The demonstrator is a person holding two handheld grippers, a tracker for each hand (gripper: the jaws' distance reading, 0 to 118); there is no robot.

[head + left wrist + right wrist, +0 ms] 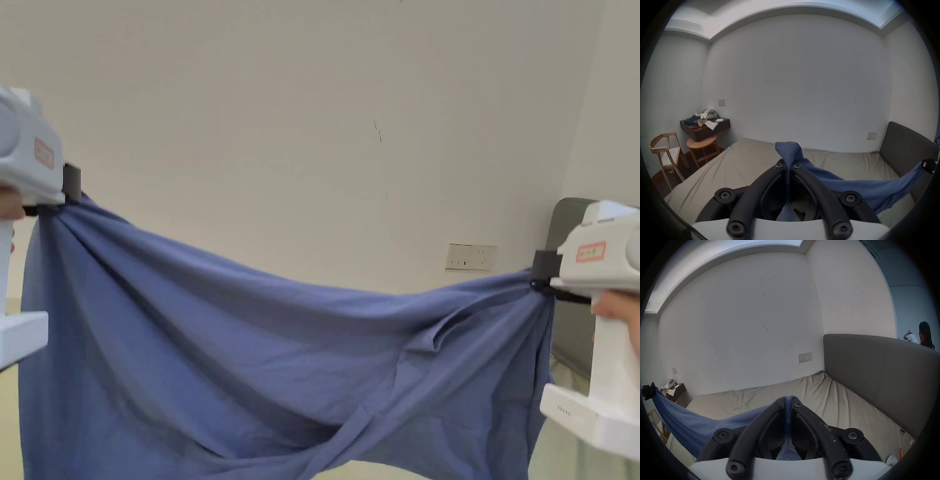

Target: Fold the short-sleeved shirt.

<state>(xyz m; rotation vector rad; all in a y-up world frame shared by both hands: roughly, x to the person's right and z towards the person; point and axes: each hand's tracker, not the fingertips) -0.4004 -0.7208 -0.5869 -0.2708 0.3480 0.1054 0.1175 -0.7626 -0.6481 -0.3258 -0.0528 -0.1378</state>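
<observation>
Blue short-sleeved shirt [262,350]: held up in the air above a bed [826,395] with a beige sheet, stretched and sagging between two handheld grippers. Left gripper [788,165]: jaws closed tight on one bunched edge of the fabric, a stitched tip poking out past them. Right gripper [788,403]: jaws likewise clamped on the opposite edge, beside a grey headboard [875,369].

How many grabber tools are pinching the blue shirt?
2. The left white handheld gripper pinches the blue fabric shirt at its upper left; the right white handheld gripper pinches its right end.
</observation>
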